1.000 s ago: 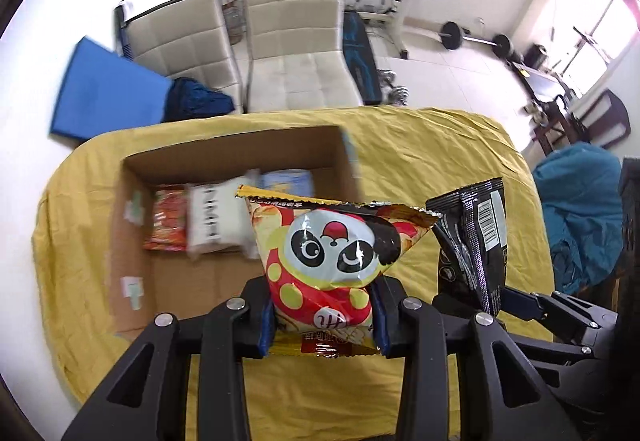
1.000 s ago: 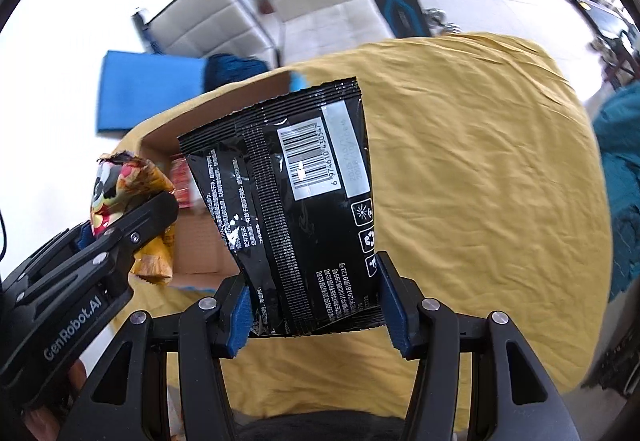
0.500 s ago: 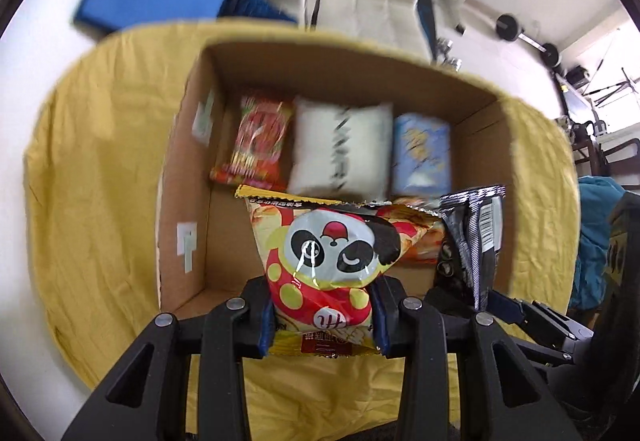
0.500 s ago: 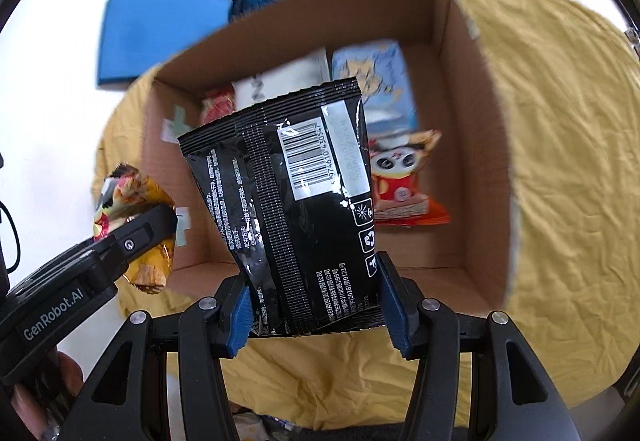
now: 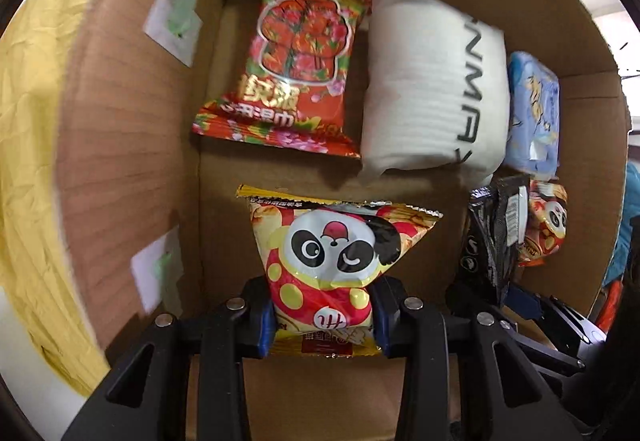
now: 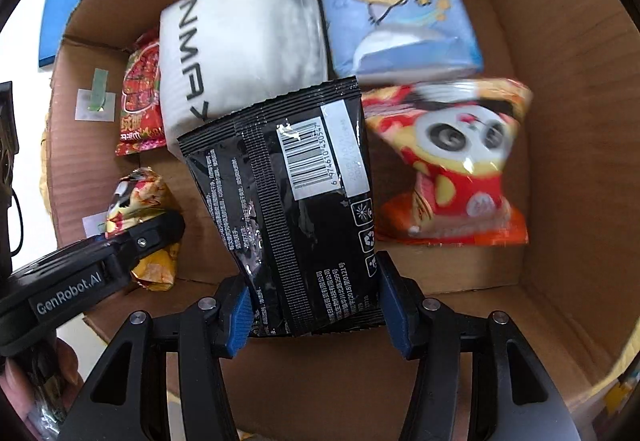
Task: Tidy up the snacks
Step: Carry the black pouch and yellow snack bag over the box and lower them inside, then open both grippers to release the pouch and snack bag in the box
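My left gripper (image 5: 323, 315) is shut on a panda snack bag (image 5: 332, 257), held inside the cardboard box (image 5: 120, 145) near its left wall. My right gripper (image 6: 316, 315) is shut on a black snack bag (image 6: 296, 201) over the box's middle. On the box floor lie a red packet (image 5: 296, 69), a white pack (image 5: 424, 89), a blue tissue pack (image 6: 396, 9) and a second panda bag (image 6: 452, 161). The left gripper (image 6: 132, 241) with its bag shows at the left of the right wrist view.
The box stands on a yellow cloth (image 5: 28, 89). A blue pad (image 6: 72, 1) lies beyond the box. Bare box floor (image 6: 460, 269) shows in front of the second panda bag. A hand (image 6: 24, 393) holds the left gripper.
Both grippers have moved forward and down into the box with their bags; the box now fills both views.
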Tool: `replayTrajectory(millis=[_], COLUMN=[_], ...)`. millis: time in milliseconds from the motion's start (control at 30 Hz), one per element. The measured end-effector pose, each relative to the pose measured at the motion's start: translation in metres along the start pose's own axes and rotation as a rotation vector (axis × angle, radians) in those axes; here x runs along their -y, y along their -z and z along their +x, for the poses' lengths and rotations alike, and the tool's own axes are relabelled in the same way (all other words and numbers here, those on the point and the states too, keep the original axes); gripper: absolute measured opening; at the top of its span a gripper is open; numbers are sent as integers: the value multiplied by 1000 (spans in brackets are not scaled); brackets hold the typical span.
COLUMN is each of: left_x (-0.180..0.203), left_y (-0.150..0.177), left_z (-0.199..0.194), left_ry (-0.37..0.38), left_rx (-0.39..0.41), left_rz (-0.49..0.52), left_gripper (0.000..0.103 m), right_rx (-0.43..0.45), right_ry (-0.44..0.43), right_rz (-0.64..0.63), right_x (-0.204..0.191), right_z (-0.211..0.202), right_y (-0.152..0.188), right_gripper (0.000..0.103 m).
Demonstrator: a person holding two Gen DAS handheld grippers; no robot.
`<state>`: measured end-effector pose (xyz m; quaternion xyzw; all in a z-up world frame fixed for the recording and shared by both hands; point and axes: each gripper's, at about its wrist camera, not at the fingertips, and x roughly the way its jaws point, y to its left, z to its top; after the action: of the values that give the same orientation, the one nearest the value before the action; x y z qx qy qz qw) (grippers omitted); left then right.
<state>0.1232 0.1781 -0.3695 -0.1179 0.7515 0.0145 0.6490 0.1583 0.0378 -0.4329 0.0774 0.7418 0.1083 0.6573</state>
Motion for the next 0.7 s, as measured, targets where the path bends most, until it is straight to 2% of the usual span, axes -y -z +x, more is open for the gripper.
replayTrajectory(millis=[400,467,700], left_x=[1,4,18], left_y=[8,10,15], left_z=[23,19,-4], left_ry=[0,-2,-30], left_rx=[-38,-31,36], left_rz=[5,5,15], left_gripper=[40,41,41], right_rx=[-45,-47,-10], right_ry=[37,38,73], right_rz=[-29,-42,-74], right_x=[-13,-19,-29], right_z=[30,32,16], right_y=[-5,-4,-1], right_gripper=[60,64,64])
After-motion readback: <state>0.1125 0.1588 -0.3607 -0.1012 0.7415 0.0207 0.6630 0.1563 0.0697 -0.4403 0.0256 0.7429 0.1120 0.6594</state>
